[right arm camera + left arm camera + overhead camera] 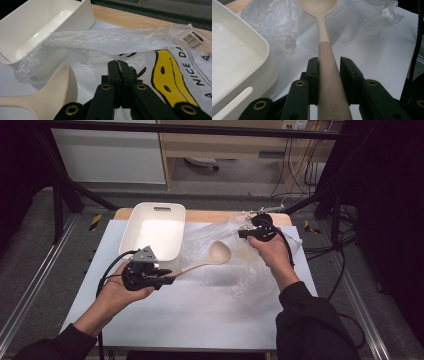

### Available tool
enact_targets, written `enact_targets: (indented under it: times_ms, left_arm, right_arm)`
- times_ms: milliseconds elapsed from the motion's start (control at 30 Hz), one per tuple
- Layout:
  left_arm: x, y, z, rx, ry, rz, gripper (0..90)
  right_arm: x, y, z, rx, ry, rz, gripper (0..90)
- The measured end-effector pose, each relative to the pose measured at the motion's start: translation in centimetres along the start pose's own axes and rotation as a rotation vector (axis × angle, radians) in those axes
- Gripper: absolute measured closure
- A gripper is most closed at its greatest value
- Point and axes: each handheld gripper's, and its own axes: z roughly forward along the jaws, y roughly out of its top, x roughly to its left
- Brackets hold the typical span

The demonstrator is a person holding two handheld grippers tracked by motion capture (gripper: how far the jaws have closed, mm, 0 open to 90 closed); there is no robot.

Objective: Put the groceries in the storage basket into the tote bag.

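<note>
A beige ladle-like spoon (219,252) hangs over the white sheet, its bowl at the mouth of a clear plastic bag (240,265). My left gripper (170,279) is shut on the spoon's thick handle; in the left gripper view the handle (325,50) runs between both pads of that gripper (329,65). My right gripper (242,234) sits at the bag's far edge, its jaws pressed together on the film. In the right gripper view that gripper (117,63) pinches the bag (175,82), which has a yellow smiley print, and the spoon's bowl (57,85) lies to the lower left.
A cream rectangular tub (155,207) stands at the back left of the white sheet, close to the left gripper; its rim (265,47) and wall (50,15) show in both gripper views. The wooden table edge (210,215) runs behind. Black frame bars and cables flank the table.
</note>
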Motion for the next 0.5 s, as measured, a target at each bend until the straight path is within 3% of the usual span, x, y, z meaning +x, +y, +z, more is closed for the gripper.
enact_targets:
  times_ms: [333,500]
  left_arm:
    - [0.5,0.9,3.0,0.013,0.039,0.010,69.7]
    - [1.0,1.3,4.7,0.003,0.055,-0.007,69.7]
  right_arm:
    - [0.1,0.1,-0.5,-0.016,0.001,-0.002,90.0]
    - [0.4,0.2,-0.8,-0.031,0.007,-0.003,90.0]
